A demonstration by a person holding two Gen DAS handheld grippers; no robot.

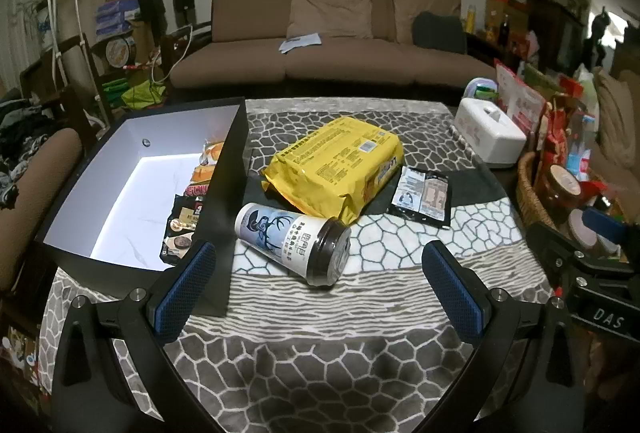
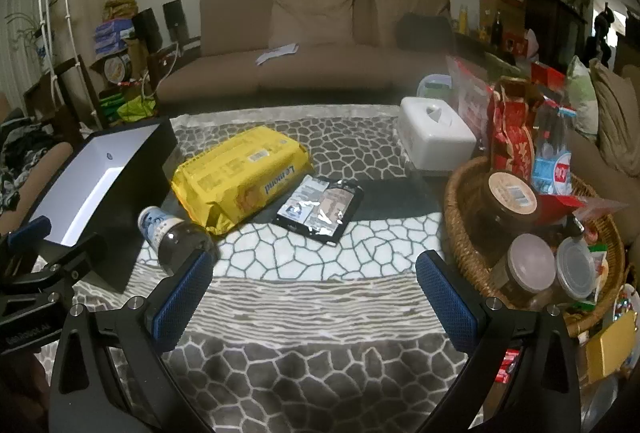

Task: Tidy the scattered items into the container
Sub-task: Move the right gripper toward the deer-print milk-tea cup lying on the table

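A black box with a white inside [image 1: 132, 169] stands at the table's left and holds several snack packets [image 1: 192, 201]; it also shows in the right wrist view [image 2: 92, 169]. A white cup with a deer print and dark lid [image 1: 294, 239] lies on its side beside the box, just ahead of my open left gripper [image 1: 318, 273]; the right wrist view shows it too [image 2: 172, 233]. A yellow packet [image 1: 340, 169] [image 2: 240, 177] lies behind it. A black sachet [image 1: 424, 195] [image 2: 320, 207] lies to its right. My right gripper [image 2: 316, 277] is open and empty.
A white tissue box [image 2: 434, 137] stands at the back right. A wicker basket [image 2: 464, 229] full of jars and packets fills the right side. A patterned cloth [image 2: 312, 313] covers the table. A brown sofa [image 1: 320, 45] is behind.
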